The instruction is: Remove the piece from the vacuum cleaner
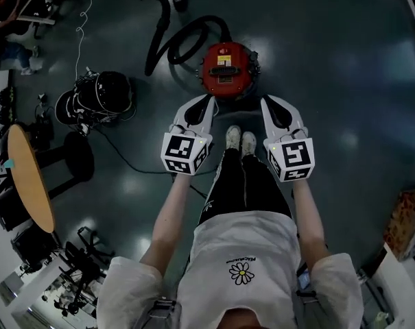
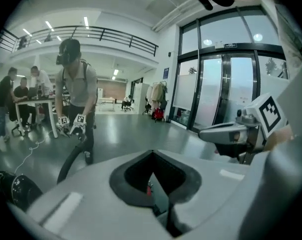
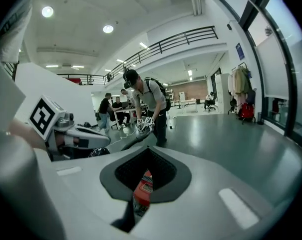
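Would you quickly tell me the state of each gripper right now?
Left gripper: closed, holding nothing.
Right gripper: closed, holding nothing.

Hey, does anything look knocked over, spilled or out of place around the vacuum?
Nothing stands out. The red vacuum cleaner sits upright on the floor, its black hose looped beyond it. The left gripper and right gripper are shut, holding nothing.

**Around the hall**

A round wooden-topped table stands at the left on a glossy dark grey floor, near a black bundle of gear. Tall glass doors, a black-railed balcony and a group of people edge the hall.
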Tool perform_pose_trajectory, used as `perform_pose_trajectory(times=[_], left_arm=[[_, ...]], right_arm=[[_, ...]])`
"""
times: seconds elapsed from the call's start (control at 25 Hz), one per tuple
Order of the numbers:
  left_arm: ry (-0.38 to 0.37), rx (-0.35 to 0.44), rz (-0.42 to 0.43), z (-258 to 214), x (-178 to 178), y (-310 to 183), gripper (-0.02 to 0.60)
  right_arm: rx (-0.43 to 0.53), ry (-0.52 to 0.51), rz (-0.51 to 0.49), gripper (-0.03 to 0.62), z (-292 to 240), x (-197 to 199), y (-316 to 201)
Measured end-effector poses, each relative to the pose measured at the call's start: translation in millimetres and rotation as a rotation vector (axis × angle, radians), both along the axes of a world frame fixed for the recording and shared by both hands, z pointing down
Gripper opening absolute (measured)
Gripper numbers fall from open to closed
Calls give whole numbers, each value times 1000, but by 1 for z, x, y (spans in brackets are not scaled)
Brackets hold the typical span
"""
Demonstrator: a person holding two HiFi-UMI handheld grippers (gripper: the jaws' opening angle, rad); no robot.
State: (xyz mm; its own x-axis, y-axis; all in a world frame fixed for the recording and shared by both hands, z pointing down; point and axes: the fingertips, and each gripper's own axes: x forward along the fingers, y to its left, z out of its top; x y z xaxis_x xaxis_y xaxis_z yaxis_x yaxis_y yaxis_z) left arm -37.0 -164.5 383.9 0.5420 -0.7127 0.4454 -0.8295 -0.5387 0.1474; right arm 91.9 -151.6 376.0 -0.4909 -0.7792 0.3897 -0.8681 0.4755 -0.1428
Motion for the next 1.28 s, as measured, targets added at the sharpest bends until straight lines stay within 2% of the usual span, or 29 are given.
perform_pose_trajectory(times=[0.12, 0.28, 0.4, 0.44, 0.48, 0.56, 0.72, 0.8, 0.92, 1.08, 1.2, 1.28], left_arm=[[-50, -98, 16, 79, 1, -23, 0], [-245, -182, 73, 185, -4, -45, 2], [-320, -238, 112, 251, -4, -53, 2], [-329, -257, 114, 269, -6, -54, 0], [-333, -273, 109, 285, -8, -55, 2], [-333, -298, 91, 310, -13, -57, 2], [-328, -335, 88, 343, -14, -59, 2], [-327, -361, 100, 353, -11, -55, 2], [-328, -379, 133, 361, -7, -51, 2], [-308, -413, 141, 362, -8, -51, 2], [-318, -459, 151, 363, -8, -52, 2], [-352, -474, 187, 364, -4, -51, 2]], right_arm=[[-47, 59, -51, 25, 50, -3, -10], [-88, 124, -140, 25, 116, -8, -18], [-143, 213, -247, 26, 176, -13, -12], [-182, 242, -296, 45, 199, -16, -4], [-226, 273, -348, 118, 223, -20, 4], [-303, 358, -455, 178, 271, -25, 21], [-388, 591, -676, 227, 353, -29, 49], [-424, 661, -744, 241, 380, -28, 57], [-495, 698, -788, 246, 405, -30, 65], [-585, 729, -790, 241, 432, -32, 65], [-596, 801, -779, 171, 451, -29, 62], [-591, 866, -794, 56, 459, -23, 67]])
